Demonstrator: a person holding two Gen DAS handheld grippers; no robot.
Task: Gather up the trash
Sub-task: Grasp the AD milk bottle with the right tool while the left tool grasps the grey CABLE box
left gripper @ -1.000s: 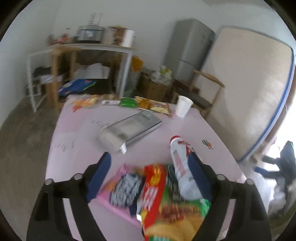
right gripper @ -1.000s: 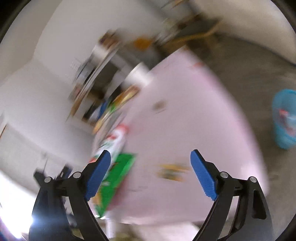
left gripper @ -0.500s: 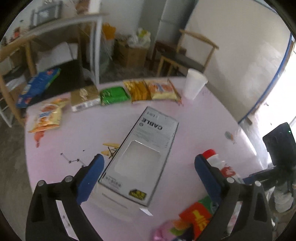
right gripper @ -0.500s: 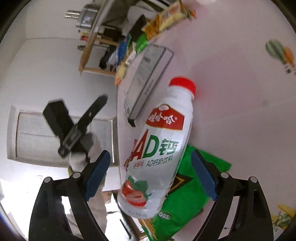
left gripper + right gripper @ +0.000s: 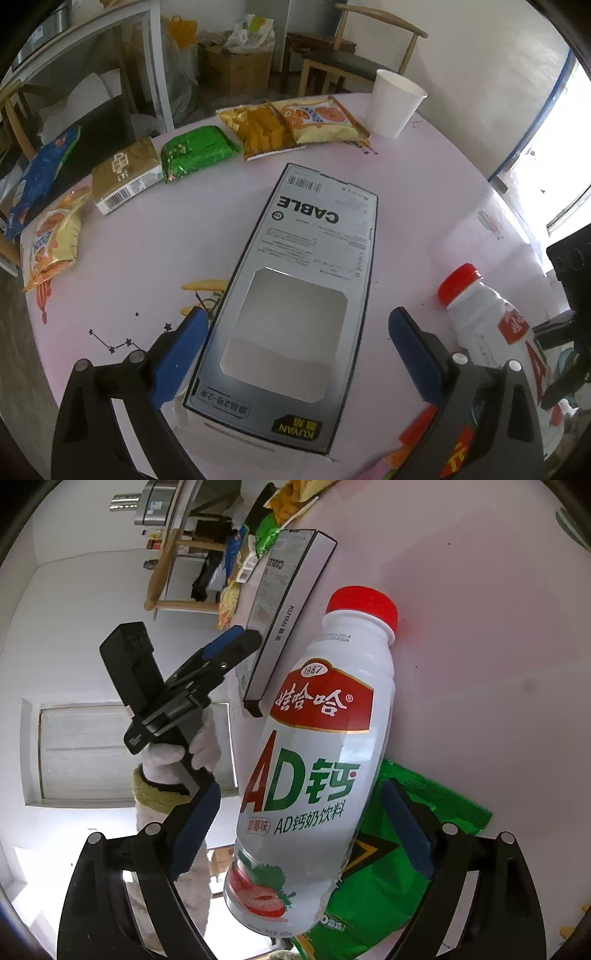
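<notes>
A flat grey box marked CABLE (image 5: 314, 236) lies in the middle of the pink round table (image 5: 129, 258). My left gripper (image 5: 295, 314) hangs over the box's near end, open, one finger on each side and the right pad clear of it. A white milk-drink bottle (image 5: 317, 753) with a red cap lies on its side on a green wrapper (image 5: 417, 834). My right gripper (image 5: 300, 788) is open around the bottle's lower body, with gaps at both pads. The bottle (image 5: 487, 332) also shows right of the box. The left gripper (image 5: 229, 642) is held by a white-gloved hand (image 5: 173, 753).
Along the table's far edge lie several snack packets: an orange one (image 5: 55, 240), a gold box (image 5: 125, 173), a green pack (image 5: 195, 151), yellow packs (image 5: 291, 125). A white paper cup (image 5: 393, 103) stands at the back right. Red and pink wrappers (image 5: 417, 439) lie at the near edge. Wooden chairs (image 5: 369, 44) stand behind.
The left gripper moved off the wrapper pile and now straddles the CABLE box, jaws a little wider. The right view swung from a blurred table to the bottle, which now sits between its fingers.
</notes>
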